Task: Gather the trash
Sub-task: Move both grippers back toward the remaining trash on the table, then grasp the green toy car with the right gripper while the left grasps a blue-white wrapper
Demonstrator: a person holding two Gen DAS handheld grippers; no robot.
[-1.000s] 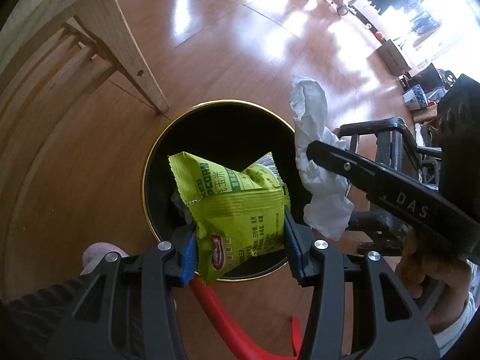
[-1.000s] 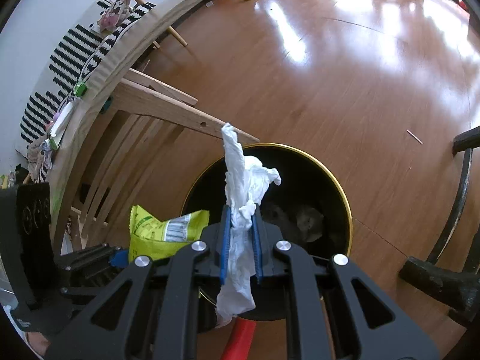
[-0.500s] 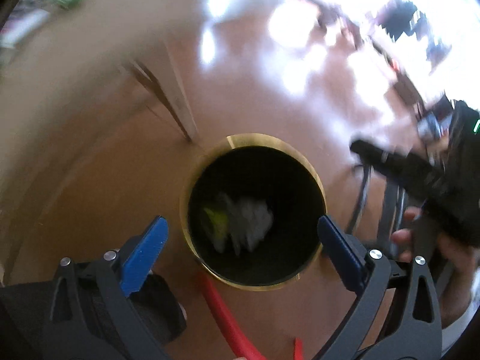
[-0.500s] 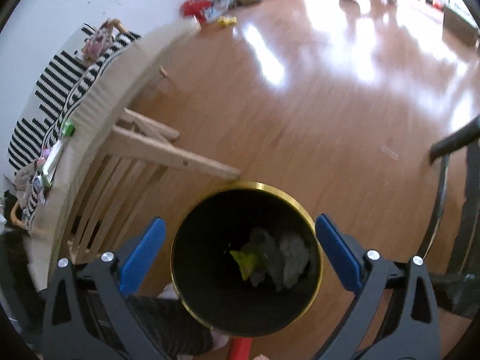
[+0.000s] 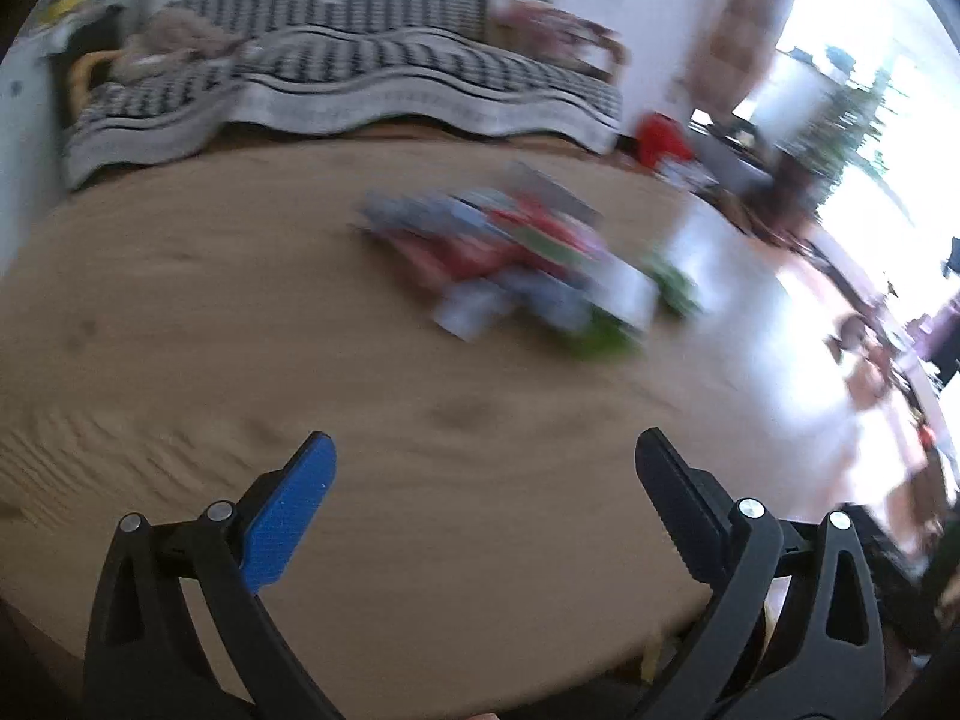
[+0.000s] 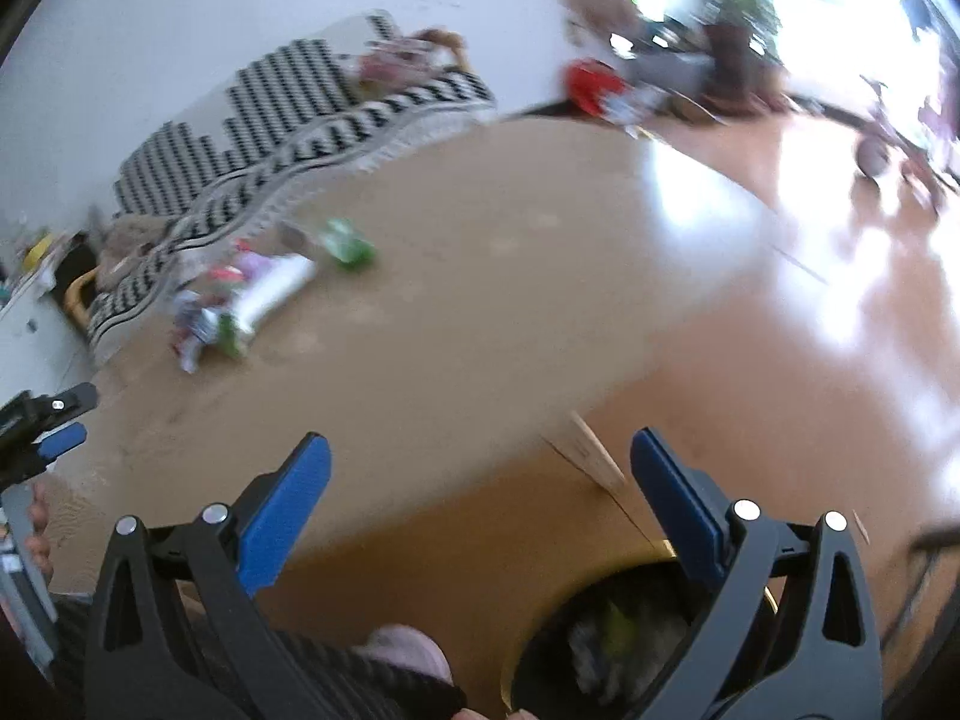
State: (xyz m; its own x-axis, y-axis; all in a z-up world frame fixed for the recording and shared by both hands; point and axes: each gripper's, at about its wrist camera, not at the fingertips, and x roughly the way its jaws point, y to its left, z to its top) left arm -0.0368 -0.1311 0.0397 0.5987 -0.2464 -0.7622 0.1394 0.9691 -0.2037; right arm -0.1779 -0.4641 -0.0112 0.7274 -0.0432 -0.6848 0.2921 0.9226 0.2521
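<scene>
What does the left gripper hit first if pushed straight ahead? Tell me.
Probably the bare table top, since the open left gripper points low across it; the blurred wrapper pile lies farther on, slightly right. Depth is unclear.

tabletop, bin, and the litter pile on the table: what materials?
Round tan tabletop: looks like matt wood or wood laminate, with faint grain and knot marks. Black bin with gold rim: the rim's shiny yellow edge suggests metal or metallic-coated plastic; can't tell which. Multicoloured litter pile: probably printed plastic wrappers and paper, but too blurred to confirm.
</scene>
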